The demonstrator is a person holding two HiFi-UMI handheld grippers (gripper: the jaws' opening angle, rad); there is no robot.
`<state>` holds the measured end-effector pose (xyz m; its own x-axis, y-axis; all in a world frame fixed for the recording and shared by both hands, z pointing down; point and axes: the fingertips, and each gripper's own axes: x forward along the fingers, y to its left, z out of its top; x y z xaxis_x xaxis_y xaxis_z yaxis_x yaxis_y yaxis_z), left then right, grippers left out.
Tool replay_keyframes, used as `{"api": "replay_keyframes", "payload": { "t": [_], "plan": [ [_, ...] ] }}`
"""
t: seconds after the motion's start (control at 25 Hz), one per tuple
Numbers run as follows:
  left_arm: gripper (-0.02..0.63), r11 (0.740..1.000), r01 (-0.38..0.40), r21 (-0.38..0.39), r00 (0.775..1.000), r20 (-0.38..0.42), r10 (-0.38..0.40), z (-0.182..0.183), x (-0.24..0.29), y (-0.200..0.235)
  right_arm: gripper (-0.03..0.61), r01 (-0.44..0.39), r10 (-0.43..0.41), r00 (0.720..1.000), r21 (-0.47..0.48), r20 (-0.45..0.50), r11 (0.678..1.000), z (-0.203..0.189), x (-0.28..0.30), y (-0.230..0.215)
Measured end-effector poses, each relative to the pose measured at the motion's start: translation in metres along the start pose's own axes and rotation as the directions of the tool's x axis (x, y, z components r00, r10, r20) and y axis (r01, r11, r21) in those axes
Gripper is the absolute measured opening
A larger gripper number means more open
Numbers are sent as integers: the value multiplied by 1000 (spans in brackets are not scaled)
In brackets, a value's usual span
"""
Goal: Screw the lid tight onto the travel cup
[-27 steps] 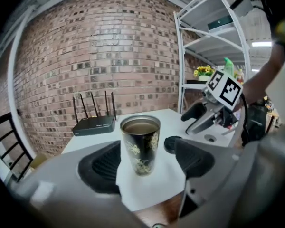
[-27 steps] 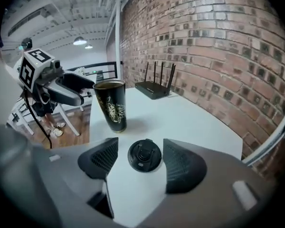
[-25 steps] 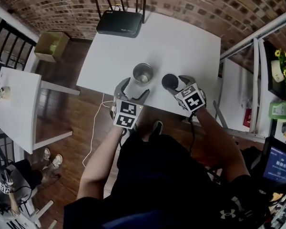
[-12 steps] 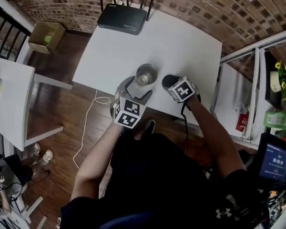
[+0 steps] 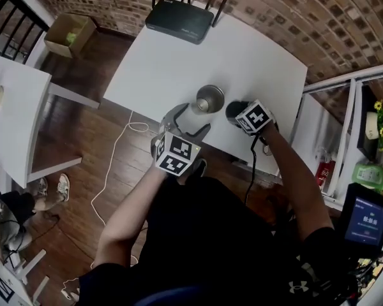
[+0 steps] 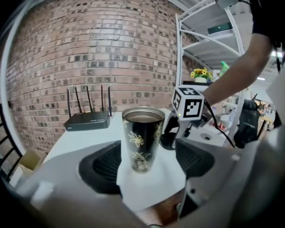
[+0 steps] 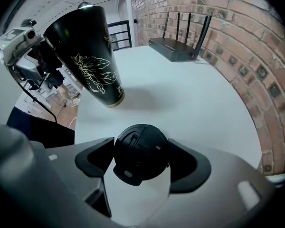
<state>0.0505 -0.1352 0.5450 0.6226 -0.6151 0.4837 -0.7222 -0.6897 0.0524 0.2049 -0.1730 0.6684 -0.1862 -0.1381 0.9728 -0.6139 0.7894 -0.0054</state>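
Opening the right gripper (image 7: 141, 169) around the black lid (image 7: 140, 148), flat on the white table (image 7: 190, 99), no squeeze yet. On the left gripper (image 6: 147, 161), spread wide around the upright travel cup (image 6: 142, 137), not touching. Best to centre the lid, clamp squarely, steady the cup first.

Two grippers: left gripper (image 6: 145, 164), right gripper (image 7: 141, 163). One travel cup (image 6: 142, 139), standing between the left gripper's jaws, which stand wide of it. One lid (image 7: 141, 152), between the right gripper's jaws, which are opening. One router (image 5: 182, 22), out past both grippers. Two tables: white table (image 5: 172, 69) under the grippers, side table (image 5: 13, 126) off the left gripper's side. One cardboard box (image 5: 70, 34), same side, further out. One white cable (image 5: 115, 167) on the floor. One shelf rack (image 5: 345, 88), right gripper's side.
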Motion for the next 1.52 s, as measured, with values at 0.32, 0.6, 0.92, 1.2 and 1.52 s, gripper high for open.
{"api": "replay_keyframes", "payload": {
  "t": [0.32, 0.6, 0.92, 1.2, 1.52],
  "plan": [
    [347, 1000, 13, -18, 1000, -7, -13, -9, -3, 0, 351, -99, 102, 991, -41, 87, 994, 15, -25, 15],
    [345, 1000, 30, 2, 1000, -1, -30, -11, -1, -1, 350, -50, 113, 962, -248, 248, 967, 39, -89, 31],
    [346, 998, 23, 65, 1000, 18, -24, 3, 10, 0, 350, -41, 217, 920, -471, 327, 881, 113, -198, 65],
    [355, 996, 16, 92, 999, 40, -19, 11, 34, 9, 350, -90, 268, 942, -620, 200, 779, 158, -176, 91],
    [397, 992, 48, 120, 999, 8, -49, 14, 54, 10, 350, -149, 278, 957, -685, 81, 713, 162, -148, 95]
  ]
}}
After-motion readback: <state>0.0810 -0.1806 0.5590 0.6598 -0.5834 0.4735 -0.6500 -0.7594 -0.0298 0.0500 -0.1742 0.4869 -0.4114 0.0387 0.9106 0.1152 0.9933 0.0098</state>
